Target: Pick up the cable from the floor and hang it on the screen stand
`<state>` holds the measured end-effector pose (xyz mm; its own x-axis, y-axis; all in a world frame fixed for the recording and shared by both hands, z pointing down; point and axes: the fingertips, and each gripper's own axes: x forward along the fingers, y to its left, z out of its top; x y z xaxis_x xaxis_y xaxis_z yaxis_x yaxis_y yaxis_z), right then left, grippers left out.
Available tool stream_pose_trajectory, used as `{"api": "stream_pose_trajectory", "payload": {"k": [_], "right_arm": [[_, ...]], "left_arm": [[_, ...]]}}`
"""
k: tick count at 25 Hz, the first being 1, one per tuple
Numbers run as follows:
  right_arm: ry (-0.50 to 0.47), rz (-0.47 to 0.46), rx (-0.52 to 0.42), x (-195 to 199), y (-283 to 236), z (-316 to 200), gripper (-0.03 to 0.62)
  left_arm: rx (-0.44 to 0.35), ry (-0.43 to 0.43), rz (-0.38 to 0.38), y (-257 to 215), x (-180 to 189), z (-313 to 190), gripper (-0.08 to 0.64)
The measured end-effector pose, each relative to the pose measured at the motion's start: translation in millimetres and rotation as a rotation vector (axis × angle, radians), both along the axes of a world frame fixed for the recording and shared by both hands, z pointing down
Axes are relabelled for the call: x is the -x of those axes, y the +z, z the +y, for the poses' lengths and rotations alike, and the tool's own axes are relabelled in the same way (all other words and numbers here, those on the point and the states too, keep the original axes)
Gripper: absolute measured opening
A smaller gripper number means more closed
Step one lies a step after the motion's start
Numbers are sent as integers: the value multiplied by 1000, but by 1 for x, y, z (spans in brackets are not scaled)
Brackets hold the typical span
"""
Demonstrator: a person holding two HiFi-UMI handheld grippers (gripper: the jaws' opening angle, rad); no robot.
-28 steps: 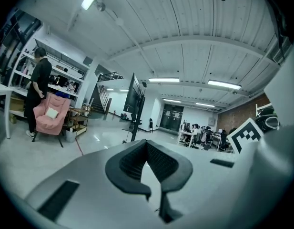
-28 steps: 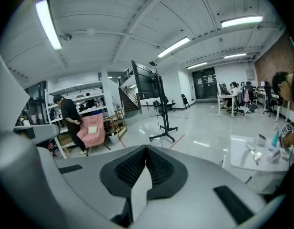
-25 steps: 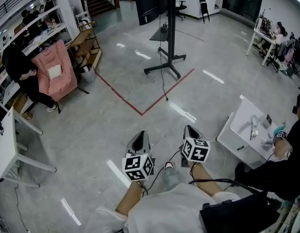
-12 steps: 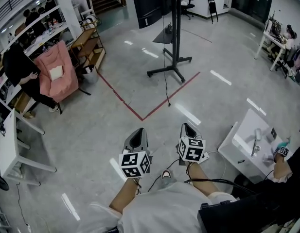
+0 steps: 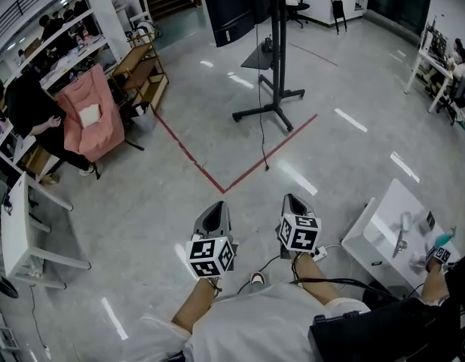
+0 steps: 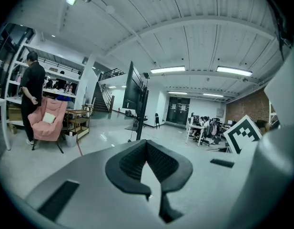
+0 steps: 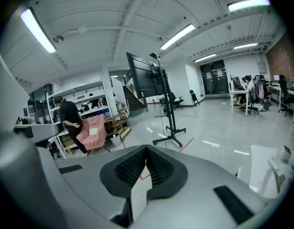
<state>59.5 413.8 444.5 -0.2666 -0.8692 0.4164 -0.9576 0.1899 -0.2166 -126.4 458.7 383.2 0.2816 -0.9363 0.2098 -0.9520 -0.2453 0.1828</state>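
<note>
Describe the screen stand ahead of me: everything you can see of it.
The screen stand is a black, metal-looking upright pole on a low base of splayed legs. It stands on the grey floor just beyond the red tape corner. A large dark screen is mounted high on it, with a small shelf partway up. A thin cable hangs beside the pole to the floor.

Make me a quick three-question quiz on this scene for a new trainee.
1. True or false: the left gripper has its jaws wide apart.
2. In the head view, the pink armchair is on which side of the screen stand? A) left B) right
3. Fill in: the tape line on the floor is ___.
Key: 1 false; 2 A; 3 red.
</note>
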Motion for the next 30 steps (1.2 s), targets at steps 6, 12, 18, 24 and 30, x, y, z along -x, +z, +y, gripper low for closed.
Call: {"api": "stream_pose_trajectory", "payload": {"k": [6,12,18,24,30], "right_arm": [[21,-4,27,-17,8,-24,17],[16,3,37,-19,9,-43,17],[31,6,40,-25,8,-62,17],[77,-6,65,-38,21,-91,18],[102,1,71,-37,28,-148,17]], "left_arm": [[21,-3,16,9,-9,-24,2],[30,-11,34,13,-10,-47,2],[26,3,46,10,-14,-76,2],[36,34,42,19,-20,-113,2],[27,66,28,26,-20,-174,2]]}}
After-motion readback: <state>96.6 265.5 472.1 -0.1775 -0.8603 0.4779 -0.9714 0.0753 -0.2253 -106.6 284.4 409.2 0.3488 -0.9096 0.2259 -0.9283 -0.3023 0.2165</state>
